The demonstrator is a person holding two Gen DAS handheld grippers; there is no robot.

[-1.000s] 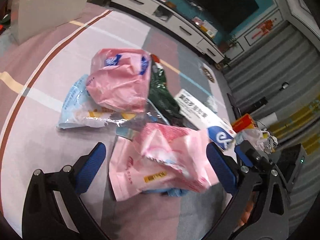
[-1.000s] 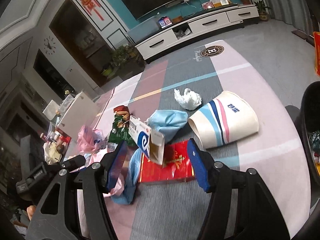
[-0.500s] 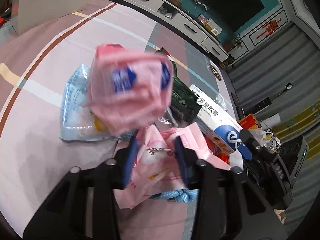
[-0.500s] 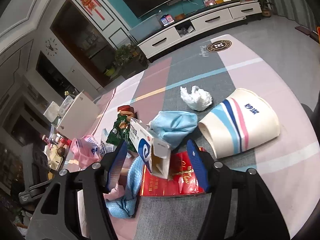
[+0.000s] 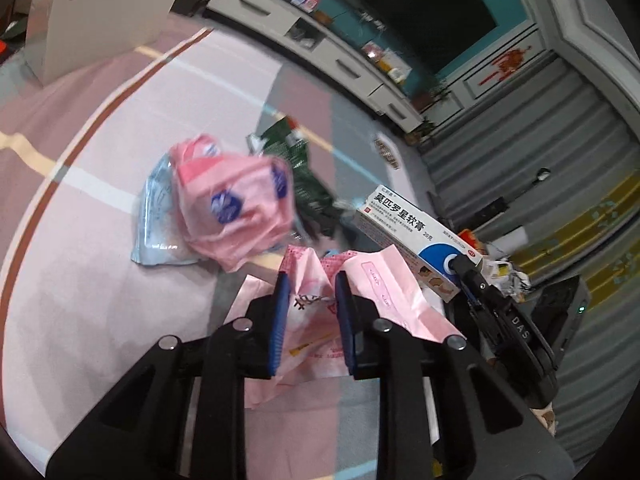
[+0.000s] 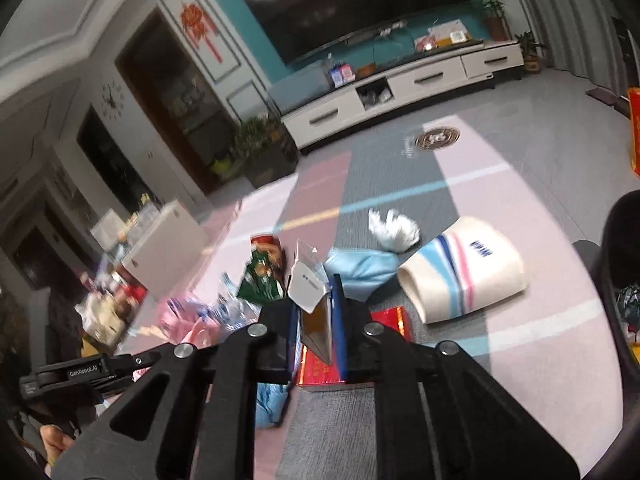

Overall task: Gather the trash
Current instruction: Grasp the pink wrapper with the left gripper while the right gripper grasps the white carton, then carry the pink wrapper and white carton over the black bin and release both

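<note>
My left gripper (image 5: pixel 311 316) is shut on a crumpled pink wrapper (image 5: pixel 376 296) and holds it above the rug. Beyond it lie a pink tissue pack (image 5: pixel 232 208), a pale blue bag (image 5: pixel 156 216) and a green snack bag (image 5: pixel 296 168). My right gripper (image 6: pixel 316 320) is shut on the white and blue ointment box (image 6: pixel 312 300), which also shows in the left wrist view (image 5: pixel 408 236). Under it lie a red packet (image 6: pixel 360 356), a blue face mask (image 6: pixel 360 268), a crumpled white tissue (image 6: pixel 394 228) and a striped paper cup (image 6: pixel 464 272) on its side.
The trash lies on a pink and grey striped rug (image 5: pixel 120 128). A white board (image 5: pixel 100 12) stands at the far left. A white TV cabinet (image 6: pixel 400 88) runs along the back wall. A black bin (image 6: pixel 624 248) rim is at the right edge.
Both grippers have closed: the left on the pink wrapper, the right on the ointment box. Both have lifted their item. The pink tissue pack has shifted and is blurred.
</note>
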